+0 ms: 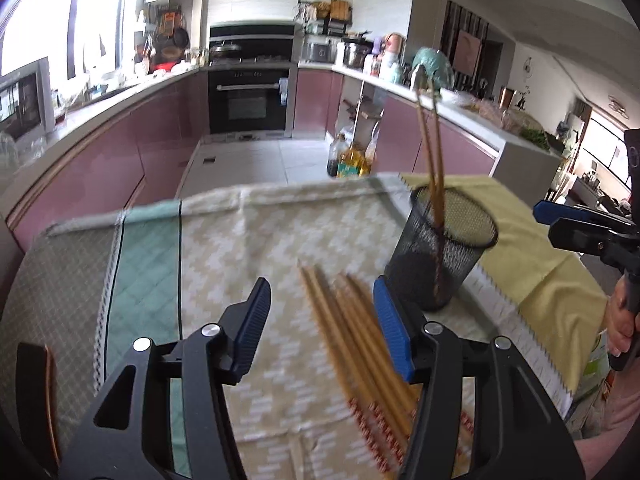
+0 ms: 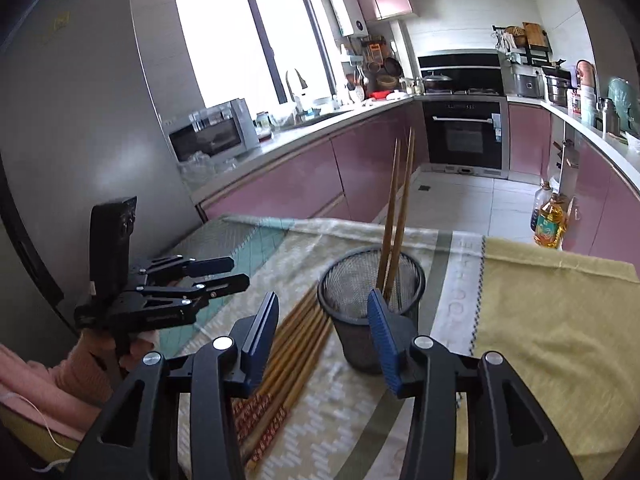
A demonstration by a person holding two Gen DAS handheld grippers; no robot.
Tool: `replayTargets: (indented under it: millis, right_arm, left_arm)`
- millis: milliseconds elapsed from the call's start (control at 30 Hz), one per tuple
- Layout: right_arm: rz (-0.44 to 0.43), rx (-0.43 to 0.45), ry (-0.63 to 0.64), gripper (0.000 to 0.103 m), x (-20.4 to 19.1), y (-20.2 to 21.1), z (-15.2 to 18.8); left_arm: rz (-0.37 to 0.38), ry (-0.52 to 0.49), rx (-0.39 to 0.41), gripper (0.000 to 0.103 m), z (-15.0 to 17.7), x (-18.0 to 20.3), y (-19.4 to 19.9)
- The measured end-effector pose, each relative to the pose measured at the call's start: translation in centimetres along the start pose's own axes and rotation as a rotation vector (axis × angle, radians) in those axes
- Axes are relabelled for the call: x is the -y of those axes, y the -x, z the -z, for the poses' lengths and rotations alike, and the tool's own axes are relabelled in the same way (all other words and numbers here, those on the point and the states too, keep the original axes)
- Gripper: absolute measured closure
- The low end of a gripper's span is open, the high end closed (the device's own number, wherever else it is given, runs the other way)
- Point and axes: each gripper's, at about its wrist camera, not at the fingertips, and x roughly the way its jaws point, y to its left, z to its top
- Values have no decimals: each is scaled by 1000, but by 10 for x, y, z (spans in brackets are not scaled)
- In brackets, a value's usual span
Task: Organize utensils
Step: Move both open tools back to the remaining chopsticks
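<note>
The left gripper [image 1: 322, 328] hung wide open and empty above the loose chopsticks [image 1: 356, 336], which lay bunched on the patterned cloth [image 1: 240, 232] just beside the mesh holder [image 1: 440, 248]. The right gripper [image 2: 324, 336] was spread just as wide, holding nothing, near that holder. Two chopsticks [image 2: 396, 216] stood leaning inside it.

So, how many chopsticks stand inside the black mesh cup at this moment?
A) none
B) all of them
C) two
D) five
C: two chopsticks stand tilted in the mesh cup, while the other chopsticks lie in a bundle on the cloth beside it; both grippers, left and right, are open and empty.
</note>
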Motion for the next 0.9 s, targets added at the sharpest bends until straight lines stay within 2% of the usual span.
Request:
replayTargets:
  millis: [167,367,900]
  right_arm:
    - [4,-114,-29,59,-4,-31,31]
    - [31,-209,-17,59,-21,-67,54]
    - [122,-243,6,61,-36,-90,64]
  left_arm:
    - [-17,13,-86,50,30,-8,-13]
    - [-36,-17,-126,50,47,2,-21]
    - [-45,-38,-177,51,51,13,-36]
